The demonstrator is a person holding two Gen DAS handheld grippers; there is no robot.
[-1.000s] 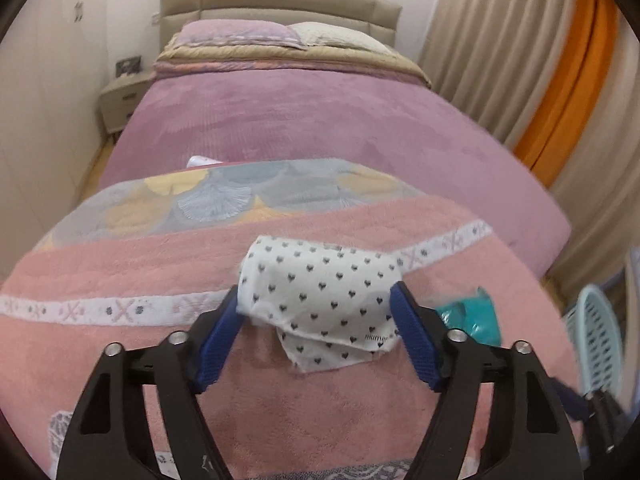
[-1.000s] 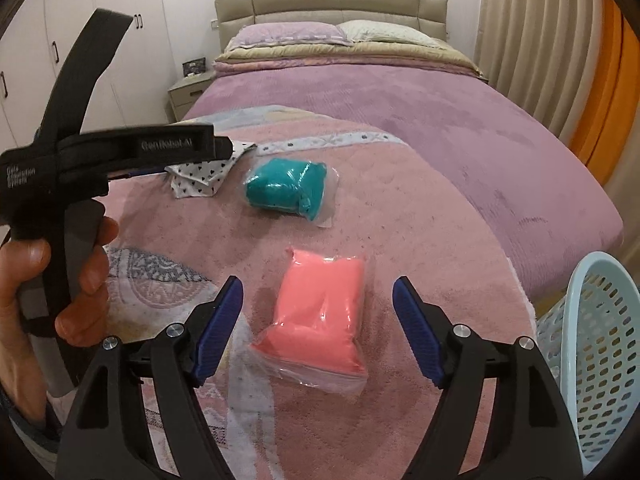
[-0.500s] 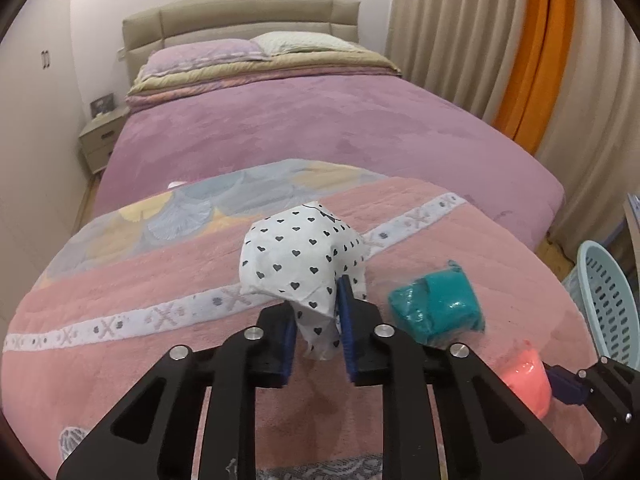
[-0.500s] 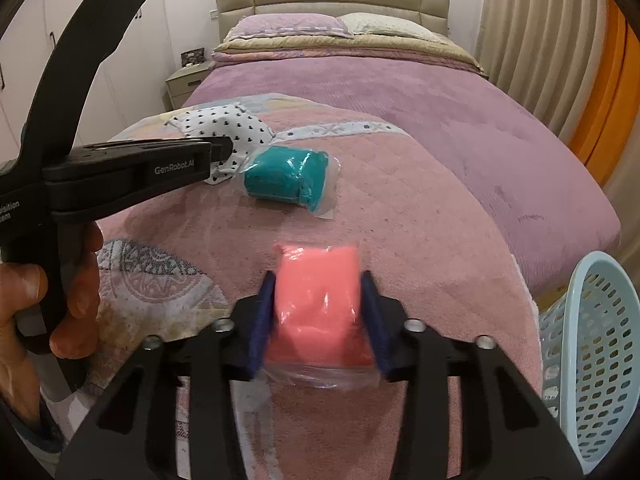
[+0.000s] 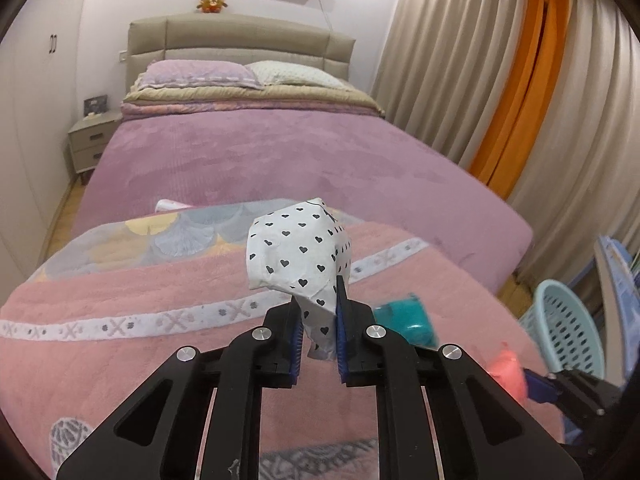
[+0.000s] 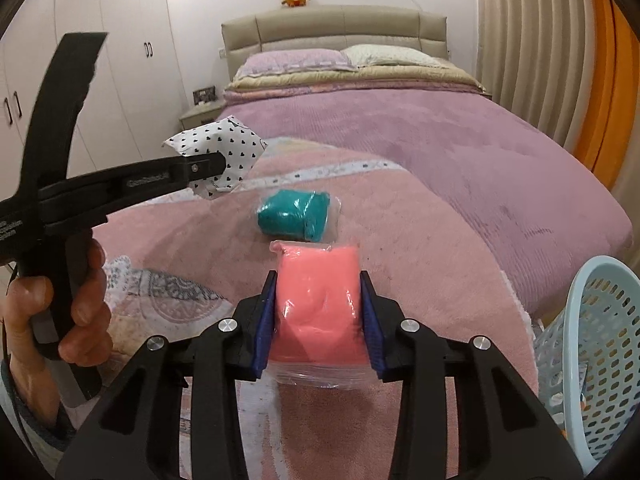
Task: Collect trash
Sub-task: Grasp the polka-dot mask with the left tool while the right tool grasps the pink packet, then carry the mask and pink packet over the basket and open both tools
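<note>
My left gripper [image 5: 318, 320] is shut on a white wrapper with black hearts [image 5: 298, 252] and holds it lifted above the pink blanket [image 5: 120, 292]; the wrapper also shows in the right wrist view [image 6: 224, 148]. My right gripper [image 6: 318, 304] is shut on a pink plastic-wrapped packet [image 6: 320, 300], raised just off the blanket. A teal plastic-wrapped packet [image 6: 296, 218] lies on the blanket just beyond it, and appears in the left wrist view [image 5: 408, 318].
A light blue perforated basket [image 6: 600, 344] stands on the floor off the bed's right corner, also in the left wrist view [image 5: 572, 324]. The purple bed cover [image 5: 280, 152] stretches back to pillows and headboard. A nightstand [image 5: 90, 142] is at the far left. Curtains hang on the right.
Both grippers closed from open: the left on the heart-print wrapper, the right on the pink packet. Both have since lifted their loads off the blanket.
</note>
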